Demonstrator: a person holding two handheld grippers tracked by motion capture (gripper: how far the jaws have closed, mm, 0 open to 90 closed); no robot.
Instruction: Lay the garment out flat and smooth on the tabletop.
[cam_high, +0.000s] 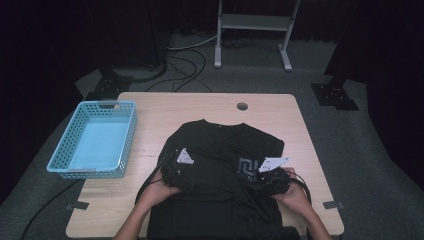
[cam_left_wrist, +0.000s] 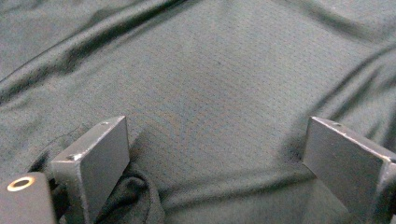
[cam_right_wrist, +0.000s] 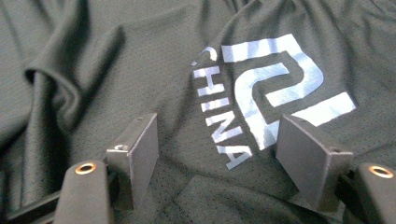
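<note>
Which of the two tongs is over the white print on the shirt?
The right tongs: the white print lies between its open jaws, while the left tongs face plain black shirt.

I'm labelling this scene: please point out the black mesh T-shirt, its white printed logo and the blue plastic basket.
black mesh T-shirt (cam_high: 215, 145), high view, chest
white printed logo (cam_right_wrist: 275, 84), right gripper view, emblem
blue plastic basket (cam_high: 65, 142), high view, left wall

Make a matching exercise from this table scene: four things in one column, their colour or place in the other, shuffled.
Things:
1. basket
2. T-shirt
3. logo
4. hole in the table

Descriptions:
A. black, spread on the table
B. white print on the shirt
C. light blue, at the table's left
D. near the far edge

Pairs: 1-C, 2-A, 3-B, 4-D
</note>
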